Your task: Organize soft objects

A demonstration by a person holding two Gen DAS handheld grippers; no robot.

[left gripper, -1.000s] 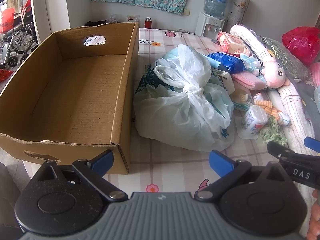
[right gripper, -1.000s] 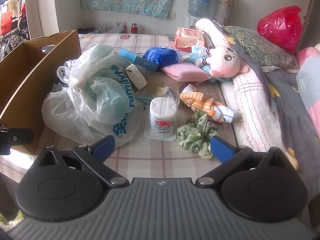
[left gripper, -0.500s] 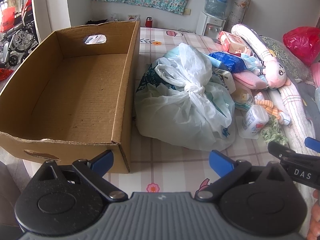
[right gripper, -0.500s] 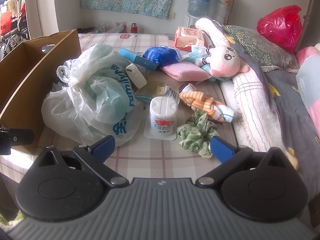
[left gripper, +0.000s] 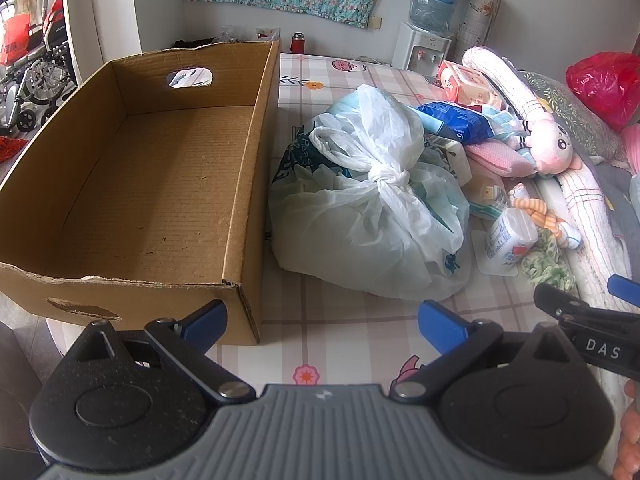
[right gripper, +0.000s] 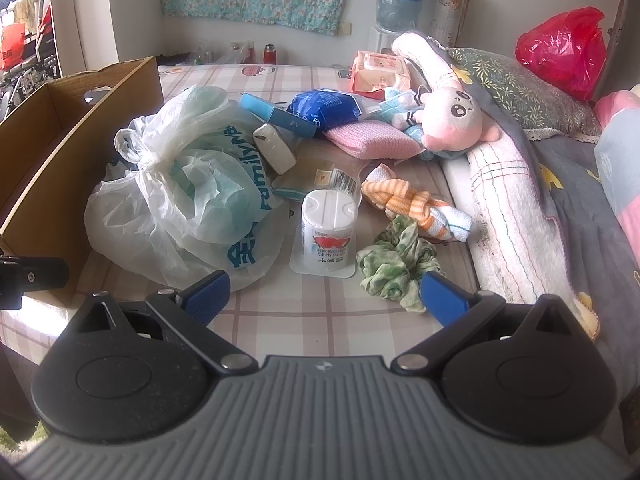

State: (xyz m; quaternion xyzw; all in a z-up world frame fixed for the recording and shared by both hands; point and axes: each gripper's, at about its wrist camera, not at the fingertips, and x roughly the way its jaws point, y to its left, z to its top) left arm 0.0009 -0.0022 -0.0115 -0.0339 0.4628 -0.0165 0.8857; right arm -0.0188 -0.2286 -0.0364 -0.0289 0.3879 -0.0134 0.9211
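Blue-padded left gripper (left gripper: pixel 322 322) jaws wide apart, holding nothing, right gripper (right gripper: pixel 324 294) likewise, green scrunchie (right gripper: pixel 394 268) beside one pad

One cardboard box (left gripper: pixel 132 184) sits at nine o'clock, with one knotted plastic bag (left gripper: pixel 368 208) just beside it at centre. Toward two o'clock lie one pink plush doll (right gripper: pixel 452 124), one pink cloth (right gripper: pixel 372 140), one blue packet (right gripper: pixel 324 110), one wet-wipe pack (right gripper: pixel 380 72) and two small cartons (right gripper: pixel 276 114). Nearer, at three o'clock, are one white bottle (right gripper: pixel 326 228), one orange-striped knotted cloth (right gripper: pixel 412 204) and one green scrunchie (right gripper: pixel 394 268).
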